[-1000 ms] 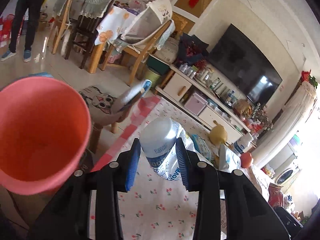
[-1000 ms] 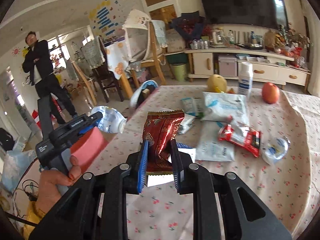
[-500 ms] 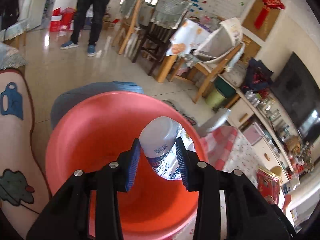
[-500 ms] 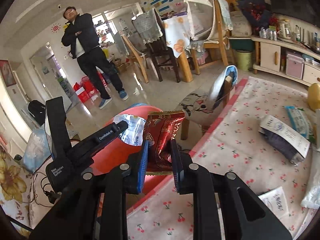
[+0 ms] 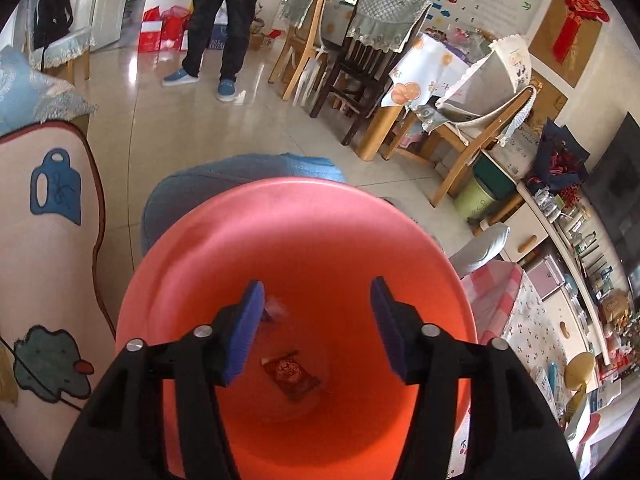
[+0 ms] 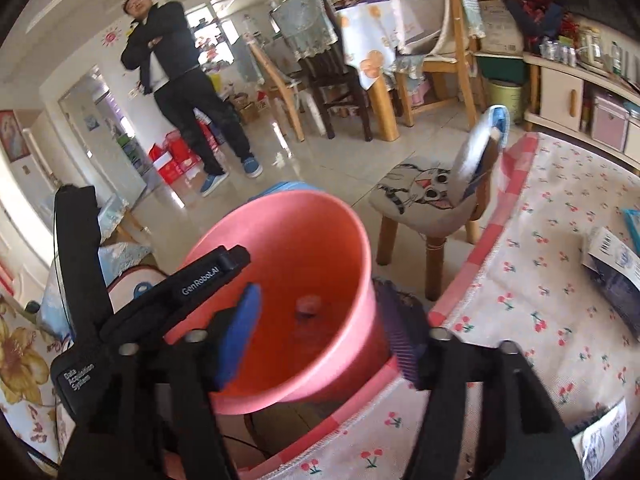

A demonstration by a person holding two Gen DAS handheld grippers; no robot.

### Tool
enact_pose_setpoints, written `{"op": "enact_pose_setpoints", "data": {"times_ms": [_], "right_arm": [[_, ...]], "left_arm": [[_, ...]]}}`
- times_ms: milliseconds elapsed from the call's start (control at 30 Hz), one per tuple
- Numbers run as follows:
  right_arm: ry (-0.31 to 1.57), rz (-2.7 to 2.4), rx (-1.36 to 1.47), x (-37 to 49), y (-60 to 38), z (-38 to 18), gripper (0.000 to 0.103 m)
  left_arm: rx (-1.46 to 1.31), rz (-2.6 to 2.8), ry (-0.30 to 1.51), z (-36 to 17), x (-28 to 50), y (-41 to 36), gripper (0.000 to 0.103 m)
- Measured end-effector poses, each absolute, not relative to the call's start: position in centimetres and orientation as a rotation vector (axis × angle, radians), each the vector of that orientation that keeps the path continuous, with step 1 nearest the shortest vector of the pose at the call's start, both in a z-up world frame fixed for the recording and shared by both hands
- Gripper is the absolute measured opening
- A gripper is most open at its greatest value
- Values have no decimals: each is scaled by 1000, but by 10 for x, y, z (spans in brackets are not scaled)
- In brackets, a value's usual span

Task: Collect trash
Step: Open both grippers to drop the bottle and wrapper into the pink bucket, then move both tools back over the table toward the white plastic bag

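My left tool (image 5: pixel 316 328) is above the mouth of the pink bin (image 5: pixel 248 248), pointing down into it. Its jaws are apart and opening, w/ nothing between them. Through the gap I see the bin bottom, where a small red snack wrapper (image 5: pixel 290 374) is lying. Just beside the left pad there is a pale blurred thing (image 5: pixel 276 307), maybe the bottle, but I cannot tell for sure.

My right tool (image 6: pixel 318 330) is at the near rim of the same bin (image 6: pixel 320 232), a bit to the side, also w/ jaws apart and opening, nothing between the pads. Inside the bin, right view shows a small reddish blurred thing (image 6: pixel 308 305); it is too blurred to name. The black body of the left tool (image 6: pixel 192 284) crosses the left side of this view.

The bin stands on the floor, just beside the edge of the counter, which has a cloth w/ cherry print (image 6: pixel 532 288). More packets (image 6: pixel 612 256) lie on the cloth at the right edge. Behind the bin is a small stool w/ cat cushion (image 6: pixel 420 196). Farther away a person in dark clothes (image 6: pixel 180 92) stands on the shiny floor, near dining chairs (image 6: pixel 320 64).
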State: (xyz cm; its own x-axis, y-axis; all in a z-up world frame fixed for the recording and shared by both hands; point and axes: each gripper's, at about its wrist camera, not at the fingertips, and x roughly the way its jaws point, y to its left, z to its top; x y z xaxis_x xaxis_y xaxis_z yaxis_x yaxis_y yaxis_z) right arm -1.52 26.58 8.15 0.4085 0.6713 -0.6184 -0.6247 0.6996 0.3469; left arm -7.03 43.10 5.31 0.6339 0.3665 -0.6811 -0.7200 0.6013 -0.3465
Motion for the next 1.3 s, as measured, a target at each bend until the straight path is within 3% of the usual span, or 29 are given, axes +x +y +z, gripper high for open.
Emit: {"op": "enact_pose_setpoints", "data": {"times_ms": [33,100,533,833,1300], "right_arm": [[799,796,66,-17,259,82,75],[779,748,71,-25,241,84,82],[622,503,63,-76,125,106,89],[557,305,74,-123,27,113,93],[543,140,249,-142,-122,105,93]], "left_arm": [[-646,681,588,54,-71,429,75],[-625,692,551,59,-74,425,75],[-542,537,358,91,-82,374,83],[-463,358,429,106,-80,315,83],[-83,92,491,131,-102,182,83]]}}
